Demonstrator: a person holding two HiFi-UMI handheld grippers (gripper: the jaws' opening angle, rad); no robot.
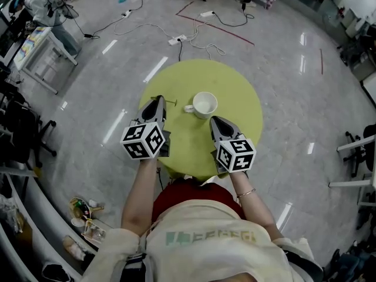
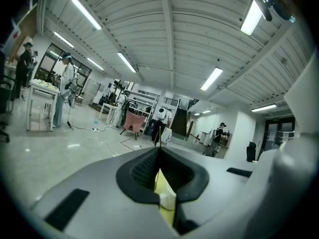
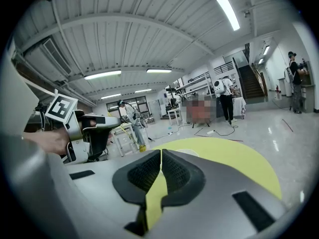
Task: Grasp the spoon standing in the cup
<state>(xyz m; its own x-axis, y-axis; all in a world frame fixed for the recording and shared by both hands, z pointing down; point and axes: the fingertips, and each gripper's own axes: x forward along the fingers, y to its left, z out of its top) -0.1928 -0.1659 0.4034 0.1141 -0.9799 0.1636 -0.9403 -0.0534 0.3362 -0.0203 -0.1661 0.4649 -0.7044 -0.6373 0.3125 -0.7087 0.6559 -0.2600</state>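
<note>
A white cup stands near the middle of the round yellow-green table, handle to the left, and looks empty inside. A thin dark spoon lies level across the tip of my left gripper, left of the cup and apart from it. In the left gripper view the spoon's thin handle rises from the closed jaws of the left gripper. My right gripper hovers just in front of the cup, shut with nothing in it. Its jaws meet in the right gripper view, above the table.
Cables and a power strip run over the grey floor beyond the table. A white desk and dark chairs stand at the left. A shelf with small items sits by my left elbow. People stand far off.
</note>
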